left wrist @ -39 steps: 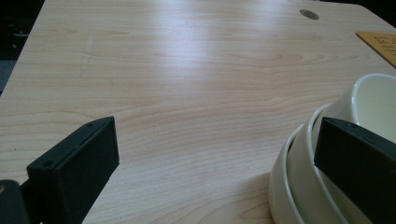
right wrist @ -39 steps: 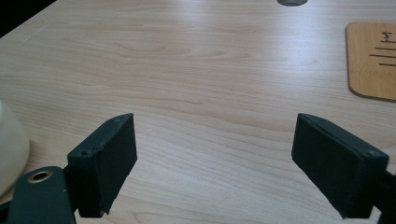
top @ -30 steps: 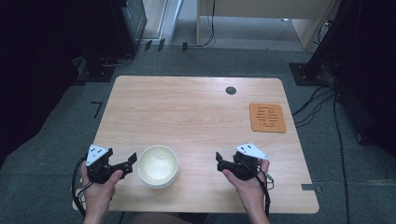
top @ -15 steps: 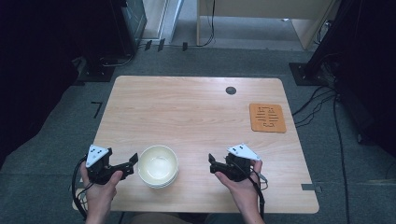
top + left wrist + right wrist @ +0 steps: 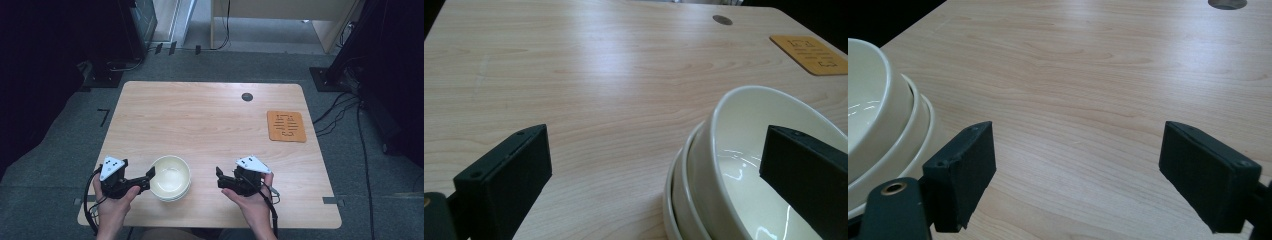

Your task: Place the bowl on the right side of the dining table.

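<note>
near the desk's front edge, both grippers flank stacked bowls [image 5: 170, 178].
left gripper [image 5: 141, 181] jaws released astride the rim to grasp; right gripper [image 5: 220, 178] released, approaching.

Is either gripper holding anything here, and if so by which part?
Nothing is held. The left gripper straddles the rim of the top bowl with jaws open; the right gripper is open over bare table.

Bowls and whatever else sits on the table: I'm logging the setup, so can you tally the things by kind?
Bowls: 3, nested in one stack, going by the rims in the left gripper view
Orange mat: 1
Total: 4
</note>
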Demonstrator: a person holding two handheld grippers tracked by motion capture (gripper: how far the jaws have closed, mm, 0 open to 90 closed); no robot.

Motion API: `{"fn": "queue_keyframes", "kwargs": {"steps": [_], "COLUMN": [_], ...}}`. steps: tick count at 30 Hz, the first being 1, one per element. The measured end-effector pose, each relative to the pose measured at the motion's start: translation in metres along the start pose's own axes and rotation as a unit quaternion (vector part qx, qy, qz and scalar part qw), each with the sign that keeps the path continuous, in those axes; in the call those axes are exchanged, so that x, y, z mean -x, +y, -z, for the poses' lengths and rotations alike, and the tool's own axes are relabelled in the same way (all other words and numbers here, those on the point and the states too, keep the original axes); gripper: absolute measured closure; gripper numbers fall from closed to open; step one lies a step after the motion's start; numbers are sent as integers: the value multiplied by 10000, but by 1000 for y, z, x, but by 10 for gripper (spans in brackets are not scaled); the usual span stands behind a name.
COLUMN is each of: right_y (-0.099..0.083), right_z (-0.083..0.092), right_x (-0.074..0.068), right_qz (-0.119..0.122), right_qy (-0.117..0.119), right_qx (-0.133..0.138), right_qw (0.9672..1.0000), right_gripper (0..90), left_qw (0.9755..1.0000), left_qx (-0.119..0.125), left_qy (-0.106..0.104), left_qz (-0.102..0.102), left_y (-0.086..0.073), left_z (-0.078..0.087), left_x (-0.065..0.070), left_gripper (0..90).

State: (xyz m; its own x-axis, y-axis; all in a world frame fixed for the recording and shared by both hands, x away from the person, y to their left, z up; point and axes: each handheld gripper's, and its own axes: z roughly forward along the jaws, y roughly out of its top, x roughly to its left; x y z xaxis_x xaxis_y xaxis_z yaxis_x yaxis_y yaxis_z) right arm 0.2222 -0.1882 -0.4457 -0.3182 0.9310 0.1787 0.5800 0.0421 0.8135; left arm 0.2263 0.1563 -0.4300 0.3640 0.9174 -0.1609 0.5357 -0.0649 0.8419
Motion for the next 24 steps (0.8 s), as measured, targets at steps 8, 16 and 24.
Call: {"fn": "queue_keyframes", "kwargs": {"steps": [8, 16, 24], "right_y": [0, -1, -1], "right_z": [-5, -8, -11], "right_x": [-14, -22, -35], "right_qz": [126, 250, 473], "right_qy": [62, 210, 332], "right_qx": [26, 54, 151], "right_qw": [9999, 9995, 9982], "right_gripper": [188, 250, 368], "left_qw": [9993, 9977, 9972], "left_qx": [-192, -270, -194], "left_qy": [39, 100, 173], "left_qz": [-329, -618, -700], "left_y": [-5, -10, -14], "left_z": [-9, -14, -15], "left_x": [15, 29, 34], "left_gripper": [57, 351, 619]}}
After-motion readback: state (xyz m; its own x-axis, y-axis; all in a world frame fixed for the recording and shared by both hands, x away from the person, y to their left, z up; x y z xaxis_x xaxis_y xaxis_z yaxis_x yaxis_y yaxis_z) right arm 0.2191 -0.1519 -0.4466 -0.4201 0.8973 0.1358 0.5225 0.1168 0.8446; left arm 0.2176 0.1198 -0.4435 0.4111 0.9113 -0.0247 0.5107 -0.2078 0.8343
